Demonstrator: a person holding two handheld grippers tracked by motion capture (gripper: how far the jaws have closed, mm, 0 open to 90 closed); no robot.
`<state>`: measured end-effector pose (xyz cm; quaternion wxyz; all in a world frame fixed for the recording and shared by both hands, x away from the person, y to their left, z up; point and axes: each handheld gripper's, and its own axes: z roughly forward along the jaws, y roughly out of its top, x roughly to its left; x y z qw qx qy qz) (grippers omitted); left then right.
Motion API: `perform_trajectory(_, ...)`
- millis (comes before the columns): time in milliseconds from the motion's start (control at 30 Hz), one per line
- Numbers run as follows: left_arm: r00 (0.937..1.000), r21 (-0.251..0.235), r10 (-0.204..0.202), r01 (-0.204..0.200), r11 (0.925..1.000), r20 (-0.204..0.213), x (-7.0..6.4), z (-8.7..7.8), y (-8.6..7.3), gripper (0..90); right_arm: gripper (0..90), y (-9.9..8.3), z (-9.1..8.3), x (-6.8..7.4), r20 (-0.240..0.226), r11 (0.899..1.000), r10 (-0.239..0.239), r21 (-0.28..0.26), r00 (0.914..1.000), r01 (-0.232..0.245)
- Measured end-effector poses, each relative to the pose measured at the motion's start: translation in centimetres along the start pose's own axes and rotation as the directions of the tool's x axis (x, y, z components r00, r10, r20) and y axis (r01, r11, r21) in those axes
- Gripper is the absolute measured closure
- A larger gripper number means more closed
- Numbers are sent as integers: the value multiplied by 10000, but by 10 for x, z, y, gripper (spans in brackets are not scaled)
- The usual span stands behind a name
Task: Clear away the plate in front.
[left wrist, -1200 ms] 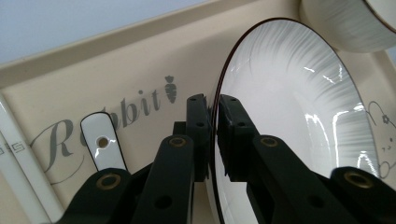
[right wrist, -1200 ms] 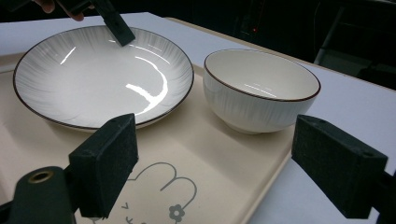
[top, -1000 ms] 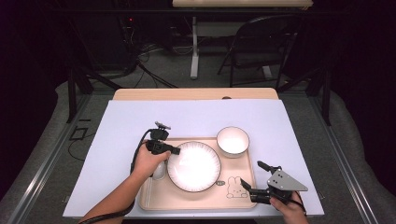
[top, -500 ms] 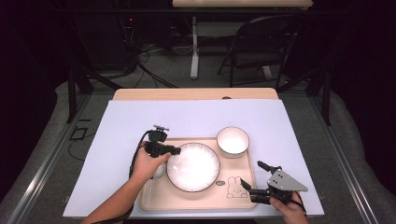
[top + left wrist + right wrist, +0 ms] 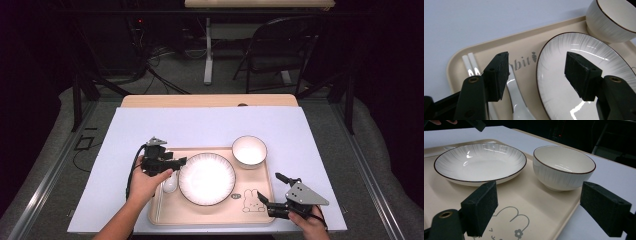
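A beige tray [image 5: 210, 212] is lying in the lower middle of the high view, on a pale sheet that is covering the table [image 5: 210, 125]. On the tray a white plate [image 5: 207, 178] with a thin dark rim is sitting in the middle, a white bowl [image 5: 249, 151] is standing at its upper right corner, and a white spoon [image 5: 170, 184] is lying just beside the left edge of the plate. The left gripper [image 5: 181, 161] is hovering over the left part of the tray, above the spoon and close to the rim of the plate, with its jaws standing wide apart and holding nothing. In the left gripper view the spoon [image 5: 516, 97] is showing between the two black jaws, near the left one, and the plate [image 5: 584, 75] is spreading under the right jaw; the bowl [image 5: 614, 20] is sitting in the upper right corner of that frame. The right gripper [image 5: 266, 201] is staying low at the lower right corner of the tray, also wide open and empty. In the right gripper view the bowl [image 5: 564, 167] is standing ahead between the jaws, well apart from them, and the plate [image 5: 480, 162] is lying to the upper left. A rabbit drawing [image 5: 509, 225] is showing on the tray floor at the bottom, just in front of these jaws.
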<state>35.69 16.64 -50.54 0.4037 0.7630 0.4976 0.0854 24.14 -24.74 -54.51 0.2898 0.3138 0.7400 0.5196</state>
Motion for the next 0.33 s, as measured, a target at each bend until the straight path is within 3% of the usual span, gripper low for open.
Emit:
perform_trajectory(133,9995,-299,-246,240,9993,-185,12,-10,-10,365,139,0,0,0,20,10000,18,22,10000,-18)
perform_trajectory(333,9956,-814,-932,923,9924,-65,27,-18,-26,364,139,-1,1,0,48,10000,30,75,10000,-30)
